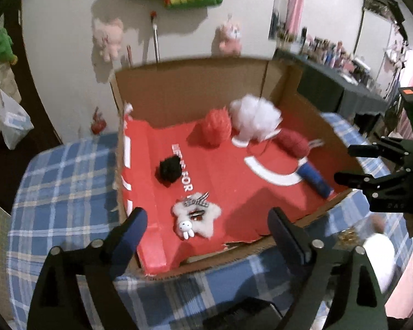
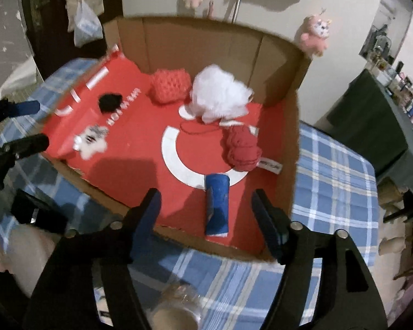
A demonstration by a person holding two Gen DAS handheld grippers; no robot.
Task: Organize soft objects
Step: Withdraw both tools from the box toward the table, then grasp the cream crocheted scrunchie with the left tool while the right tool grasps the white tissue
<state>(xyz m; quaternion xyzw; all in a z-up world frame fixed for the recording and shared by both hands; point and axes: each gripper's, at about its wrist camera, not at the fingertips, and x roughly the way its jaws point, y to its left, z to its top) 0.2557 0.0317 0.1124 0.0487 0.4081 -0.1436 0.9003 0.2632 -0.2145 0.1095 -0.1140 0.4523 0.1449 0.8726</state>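
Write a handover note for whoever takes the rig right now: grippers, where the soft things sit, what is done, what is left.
Left gripper: open, empty, above the cardboard box.
Right gripper: open, empty, above the box's near edge.
In the box: white star plush, black pompom, red knit piece, white fluffy ball, red yarn, blue roll.
Done: six soft items are boxed.
Left: check the plaid tablecloth for strays.

Centre frame, a cardboard box with a red floor sits on the blue plaid worktop. Inside: a star plush lower centre, black pompom above it, red puff, white puff, red yarn and a blue roll at right. The left gripper gapes empty at bottom; another gripper, blurred, perhaps open, enters right.
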